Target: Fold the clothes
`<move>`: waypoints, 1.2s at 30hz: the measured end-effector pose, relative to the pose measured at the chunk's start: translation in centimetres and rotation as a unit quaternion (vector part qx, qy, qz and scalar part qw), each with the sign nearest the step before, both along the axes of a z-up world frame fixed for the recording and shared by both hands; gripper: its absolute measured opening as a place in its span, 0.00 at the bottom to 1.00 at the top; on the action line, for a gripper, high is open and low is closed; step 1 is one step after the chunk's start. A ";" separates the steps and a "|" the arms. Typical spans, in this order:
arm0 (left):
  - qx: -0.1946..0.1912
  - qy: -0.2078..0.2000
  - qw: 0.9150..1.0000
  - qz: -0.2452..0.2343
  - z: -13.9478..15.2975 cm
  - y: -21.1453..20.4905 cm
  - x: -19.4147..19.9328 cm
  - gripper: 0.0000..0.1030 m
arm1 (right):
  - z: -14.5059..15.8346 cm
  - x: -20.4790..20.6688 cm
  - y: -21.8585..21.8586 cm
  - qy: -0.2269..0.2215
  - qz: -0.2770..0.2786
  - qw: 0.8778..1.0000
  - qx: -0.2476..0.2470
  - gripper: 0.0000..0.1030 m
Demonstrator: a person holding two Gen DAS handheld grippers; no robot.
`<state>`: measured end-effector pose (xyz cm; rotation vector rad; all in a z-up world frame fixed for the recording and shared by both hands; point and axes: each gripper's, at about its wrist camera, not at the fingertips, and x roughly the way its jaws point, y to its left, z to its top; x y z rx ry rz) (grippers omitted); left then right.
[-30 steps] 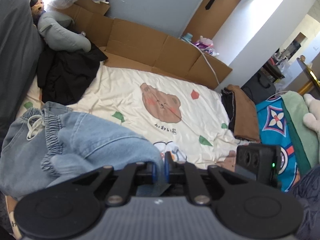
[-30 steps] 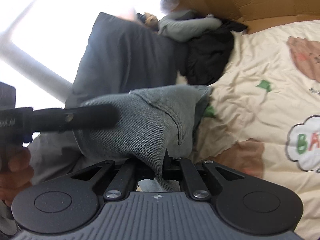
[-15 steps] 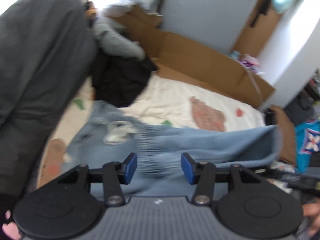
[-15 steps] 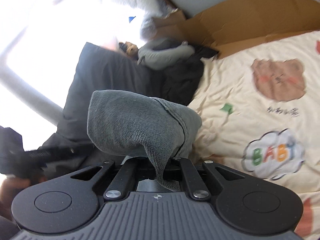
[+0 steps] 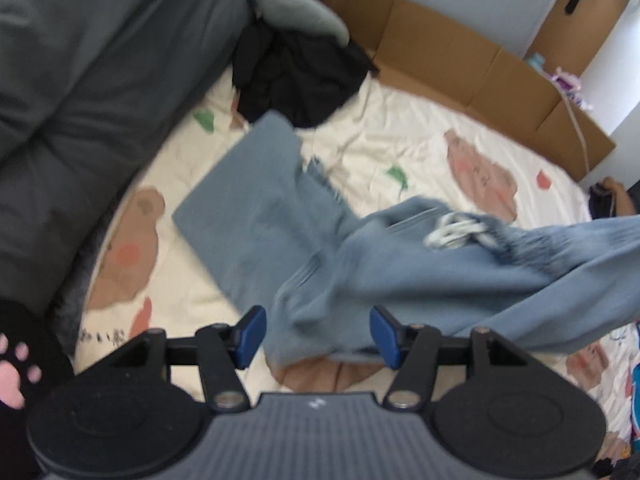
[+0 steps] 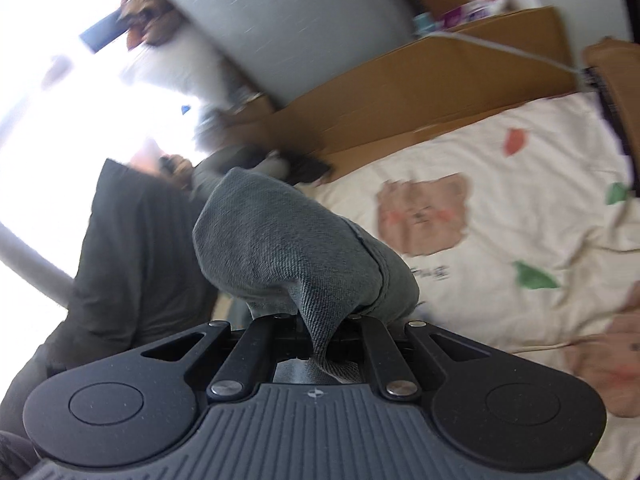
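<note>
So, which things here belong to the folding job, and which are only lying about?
Belong to the job:
- blue jeans, partly spread on the bed sheet
- right gripper, jaws shut on the jeans
- left gripper, jaws open

Only lying about:
- black garment
- grey pillow
- cardboard
- grey plush
</note>
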<state>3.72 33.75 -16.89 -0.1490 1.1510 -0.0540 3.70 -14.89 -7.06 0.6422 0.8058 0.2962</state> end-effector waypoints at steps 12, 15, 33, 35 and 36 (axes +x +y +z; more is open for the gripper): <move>-0.006 0.041 0.997 -0.061 -6.3 -5.0 -0.3 0.64 | 2.3 -2.3 -10.1 -0.002 -0.101 0.994 -0.044 0.03; 0.001 0.044 0.996 -0.081 -6.6 -5.9 0.1 0.64 | 2.9 -2.2 -12.2 -0.002 -0.113 0.992 -0.056 0.03; 0.055 -0.023 0.992 -0.113 6.4 -6.4 7.0 0.64 | 9.8 -0.6 -24.6 -0.037 -0.118 0.980 -0.154 0.03; 0.053 -0.021 0.991 -0.122 8.8 -7.4 8.0 0.64 | 9.6 -0.4 -25.5 -0.033 -0.111 0.981 -0.158 0.03; 0.048 -0.014 0.991 -0.126 9.9 -7.9 8.5 0.64 | 9.3 -0.4 -25.9 -0.029 -0.108 0.981 -0.157 0.03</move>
